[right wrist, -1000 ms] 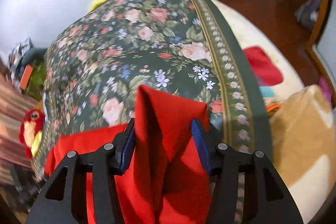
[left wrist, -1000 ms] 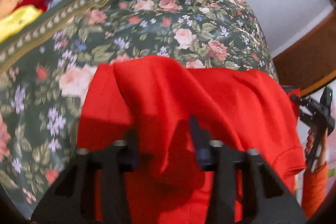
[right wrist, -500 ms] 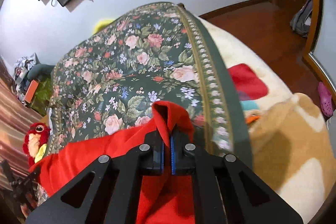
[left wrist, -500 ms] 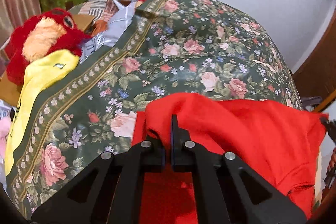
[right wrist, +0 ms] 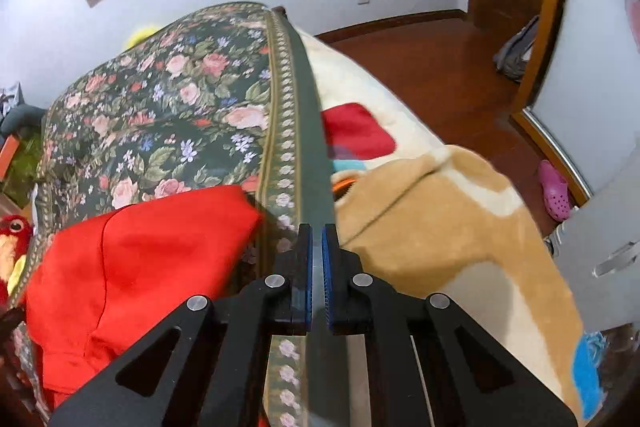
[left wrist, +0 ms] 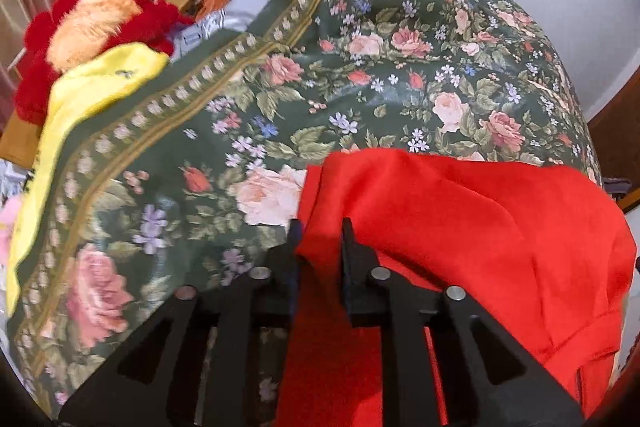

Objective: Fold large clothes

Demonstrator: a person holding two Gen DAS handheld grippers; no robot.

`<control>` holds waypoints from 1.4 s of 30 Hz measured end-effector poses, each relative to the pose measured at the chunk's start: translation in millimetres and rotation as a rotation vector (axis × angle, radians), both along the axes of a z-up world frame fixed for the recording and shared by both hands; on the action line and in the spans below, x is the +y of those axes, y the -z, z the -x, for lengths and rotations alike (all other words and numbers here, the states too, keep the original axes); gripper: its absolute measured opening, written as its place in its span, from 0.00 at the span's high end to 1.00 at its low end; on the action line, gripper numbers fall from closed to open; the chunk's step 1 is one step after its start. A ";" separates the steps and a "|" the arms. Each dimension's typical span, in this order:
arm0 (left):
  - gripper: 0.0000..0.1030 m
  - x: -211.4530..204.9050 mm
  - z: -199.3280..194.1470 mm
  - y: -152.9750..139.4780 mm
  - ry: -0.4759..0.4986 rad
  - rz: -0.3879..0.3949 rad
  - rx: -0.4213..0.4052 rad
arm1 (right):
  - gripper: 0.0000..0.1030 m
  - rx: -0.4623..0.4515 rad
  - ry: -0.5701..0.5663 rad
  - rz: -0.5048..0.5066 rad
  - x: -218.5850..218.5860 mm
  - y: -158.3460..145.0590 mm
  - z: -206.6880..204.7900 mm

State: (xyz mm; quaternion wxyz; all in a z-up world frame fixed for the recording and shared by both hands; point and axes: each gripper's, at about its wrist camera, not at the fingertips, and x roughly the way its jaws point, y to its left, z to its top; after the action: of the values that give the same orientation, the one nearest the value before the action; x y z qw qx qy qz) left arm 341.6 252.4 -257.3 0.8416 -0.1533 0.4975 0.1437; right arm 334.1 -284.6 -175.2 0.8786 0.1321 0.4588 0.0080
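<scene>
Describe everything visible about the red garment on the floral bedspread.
The red garment is plain bright red, soft matte cloth, lying loosely crumpled with folds and a visible seam on the green floral bedspread. The left tool is opening with an edge fold between its fingers. The right tool is shut beside it, holding nothing.

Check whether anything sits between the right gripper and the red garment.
Nothing visible does. The right gripper, shut and empty, hovers over the floral bedspread's green border; the red garment lies to its left, only bare bedspread between them.
</scene>
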 end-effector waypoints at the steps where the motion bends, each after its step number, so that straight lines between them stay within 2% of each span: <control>1: 0.74 -0.7 3.4 -5.4 0.007 -0.022 0.002 | 0.96 0.001 -0.007 -0.039 -2.7 -3.9 3.9; 4: 0.71 -3.3 14.2 -21.7 0.020 -0.048 -0.003 | 0.93 0.009 -0.053 -0.089 1.4 -14.0 15.9; 5: 0.67 -3.5 17.4 -26.6 0.026 -0.040 -0.010 | 0.87 0.014 -0.078 -0.104 6.3 -17.5 20.2; 6: 0.65 -5.2 21.8 -33.1 0.032 -0.030 -0.020 | 0.77 0.018 -0.096 -0.114 10.8 -18.9 23.2; 7: 0.58 -7.7 25.0 -38.5 0.037 -0.024 -0.030 | 0.70 0.021 -0.125 -0.131 18.0 -21.9 29.0; 8: 0.51 -11.5 29.6 -45.1 0.045 -0.014 -0.047 | 0.57 0.022 -0.151 -0.142 25.4 -24.7 33.5; 9: 0.47 -15.5 33.1 -50.4 0.052 -0.002 -0.062 | 0.49 0.018 -0.171 -0.148 31.7 -25.5 37.4; 11: 0.38 -27.8 39.3 -58.8 0.083 0.048 -0.087 | 0.47 0.012 -0.230 -0.161 48.9 -28.5 46.1; 14: 0.37 -51.3 41.3 -58.3 0.146 0.147 -0.079 | 0.39 0.053 -0.309 -0.218 72.7 -23.6 52.7; 17: 0.36 -79.3 40.3 -44.7 0.214 0.243 -0.043 | 0.39 0.104 -0.355 -0.241 94.8 -8.2 57.7; 22: 0.36 -122.4 33.9 -6.1 0.283 0.333 0.049 | 0.39 0.211 -0.373 -0.285 119.0 26.0 56.6; 25: 0.36 -133.8 30.1 6.1 0.300 0.384 0.052 | 0.39 0.240 -0.377 -0.320 124.1 37.9 52.3; 26: 0.37 -136.0 29.3 7.1 0.300 0.379 0.049 | 0.39 0.242 -0.376 -0.326 125.2 38.9 50.7; 27: 0.40 -136.6 29.0 6.7 0.298 0.371 0.041 | 0.41 0.245 -0.371 -0.328 126.4 40.5 47.6; 28: 0.48 -138.0 27.9 5.4 0.303 0.373 0.033 | 0.44 0.245 -0.373 -0.326 128.2 39.6 46.9; 29: 0.57 -139.1 28.6 3.3 0.306 0.371 0.030 | 0.53 0.248 -0.381 -0.322 130.0 39.0 47.0; 31: 0.67 -141.1 29.7 -3.4 0.319 0.350 0.015 | 0.60 0.248 -0.389 -0.296 132.0 38.1 49.6; 33: 0.77 -138.1 36.4 -12.5 0.337 0.323 -0.010 | 0.77 0.238 -0.424 -0.306 133.8 34.2 55.4; 34: 0.86 -136.2 38.3 -16.5 0.349 0.328 -0.023 | 0.82 0.229 -0.439 -0.320 133.3 31.0 58.6; 35: 0.89 -132.7 39.3 -20.9 0.360 0.357 -0.041 | 0.90 0.223 -0.463 -0.341 134.7 26.7 62.4; 42: 0.90 -121.9 58.0 -61.4 0.351 0.348 -0.139 | 0.91 0.161 -0.507 -0.325 139.4 0.7 87.0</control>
State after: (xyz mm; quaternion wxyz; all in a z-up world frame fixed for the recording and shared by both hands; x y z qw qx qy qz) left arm 283.7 130.5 -195.9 0.8468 -0.2166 0.4747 -0.1034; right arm 247.1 -145.2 -175.9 0.7767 0.1525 0.5380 0.2898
